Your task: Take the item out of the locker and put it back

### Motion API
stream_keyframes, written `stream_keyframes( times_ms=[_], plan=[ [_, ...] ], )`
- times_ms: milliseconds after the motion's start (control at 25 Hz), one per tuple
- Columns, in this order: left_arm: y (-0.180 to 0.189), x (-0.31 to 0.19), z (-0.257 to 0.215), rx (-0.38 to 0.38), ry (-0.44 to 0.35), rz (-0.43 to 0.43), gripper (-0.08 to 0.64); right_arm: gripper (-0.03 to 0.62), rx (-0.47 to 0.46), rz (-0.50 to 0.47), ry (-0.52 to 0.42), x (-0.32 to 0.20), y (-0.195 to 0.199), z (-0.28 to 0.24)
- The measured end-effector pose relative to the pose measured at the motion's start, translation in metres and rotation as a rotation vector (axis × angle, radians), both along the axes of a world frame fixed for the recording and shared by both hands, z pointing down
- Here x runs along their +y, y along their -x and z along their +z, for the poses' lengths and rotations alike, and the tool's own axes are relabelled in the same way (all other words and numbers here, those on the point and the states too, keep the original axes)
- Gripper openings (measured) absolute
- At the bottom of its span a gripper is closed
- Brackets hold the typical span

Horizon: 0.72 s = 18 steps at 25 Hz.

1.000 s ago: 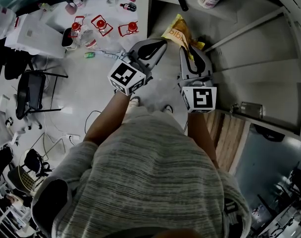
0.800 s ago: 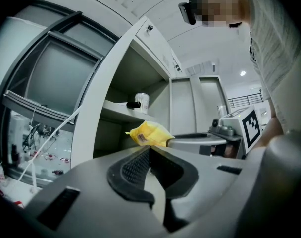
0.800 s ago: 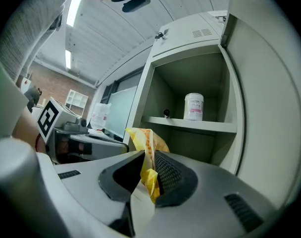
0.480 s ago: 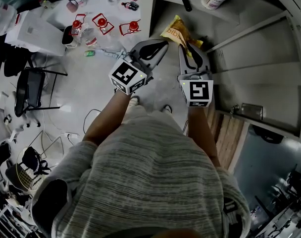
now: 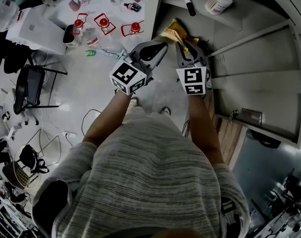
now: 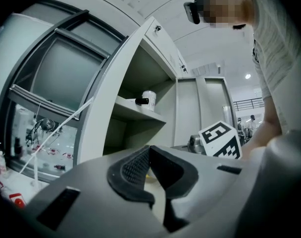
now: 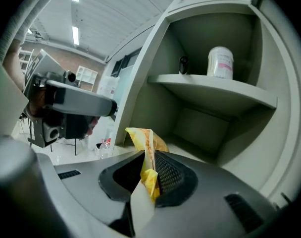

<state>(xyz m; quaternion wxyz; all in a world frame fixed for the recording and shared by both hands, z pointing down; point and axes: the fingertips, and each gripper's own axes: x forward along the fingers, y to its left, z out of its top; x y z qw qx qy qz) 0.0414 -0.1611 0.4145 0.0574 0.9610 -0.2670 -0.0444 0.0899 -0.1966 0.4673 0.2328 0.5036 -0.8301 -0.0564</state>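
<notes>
Your right claw (image 5: 181, 47) has pushed forward and down toward the locker (image 7: 145, 78). It now holds the yellow snack packet (image 7: 143, 138) at the front edge of the compartment under the shelf (image 7: 210, 93). Its jaws are clamped on the packet's crumpled lower end. The orange print on the packet is folded over and cannot be read. Your left claw (image 6: 149, 152) hangs just outside the locker's left edge, jaws together on nothing. On the shelf above, a white tub (image 7: 220, 62) stands beside a black marker (image 7: 183, 64); the tub's pink label is too small to read.
</notes>
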Motion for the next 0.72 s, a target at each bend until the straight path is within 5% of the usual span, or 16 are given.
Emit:
stream_keyframes(
  times_ms=[440,720],
  plan=[
    [0.002,-0.006,0.001,0.015,0.013,-0.013,0.008,0.072,0.142,-0.02,0.062,-0.014,0.004,0.025],
    [0.0,-0.008,-0.005,0.023,0.005,-0.008,0.008,0.131,0.027,-0.044,0.104,-0.012,0.008,0.021]
  ],
)
